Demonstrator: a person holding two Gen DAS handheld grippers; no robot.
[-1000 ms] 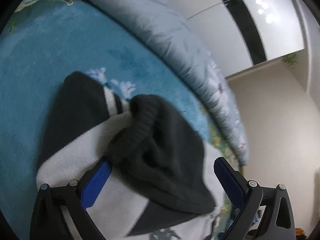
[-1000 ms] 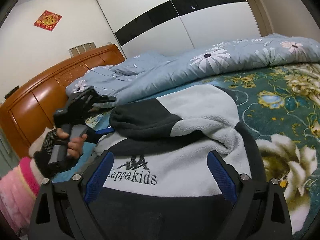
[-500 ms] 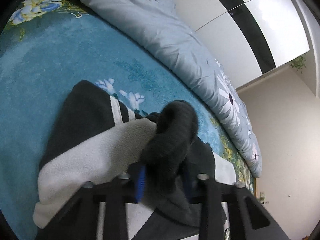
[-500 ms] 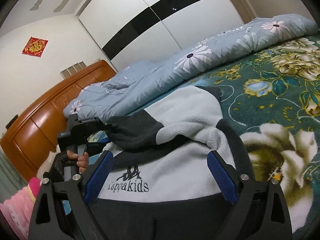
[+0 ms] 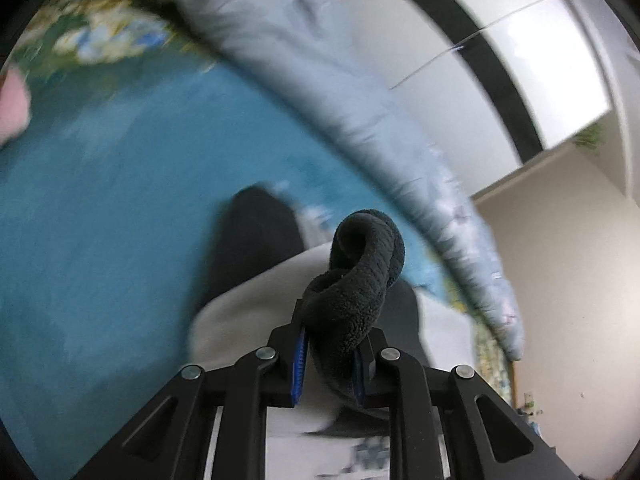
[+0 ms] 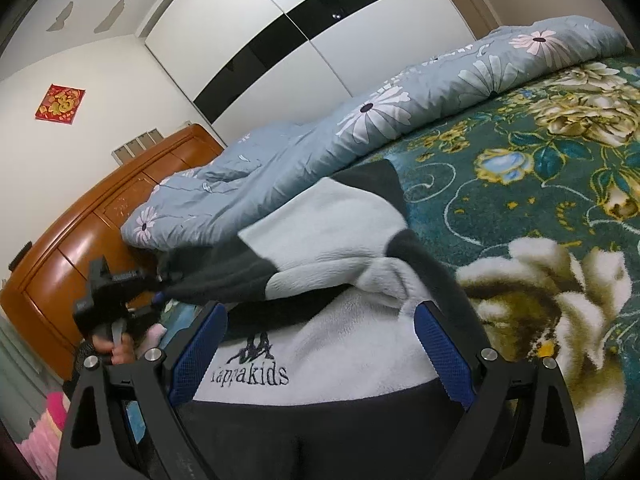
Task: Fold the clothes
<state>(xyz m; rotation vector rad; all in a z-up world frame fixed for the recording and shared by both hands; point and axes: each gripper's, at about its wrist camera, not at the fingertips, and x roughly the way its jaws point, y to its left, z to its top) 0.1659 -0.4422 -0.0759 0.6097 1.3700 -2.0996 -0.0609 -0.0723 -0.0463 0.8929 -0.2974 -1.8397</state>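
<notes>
Since a second ago left gripper (image 5: pixel 329 364) clamped dark sleeve cuff (image 5: pixel 362 264), lifting it, probably mid sleeve-fold across fleece sweater (image 6: pixel 320 344) on bed's near edge; right gripper (image 6: pixel 320 356) wide, empty.

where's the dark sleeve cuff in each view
Left wrist: the dark cuff is at lower centre, pinched in the left hand-held gripper.
Right wrist: the cuff is at middle left, stretched toward that gripper.
Shared landmark: the blue flowered quilt behind the sweater.
</notes>
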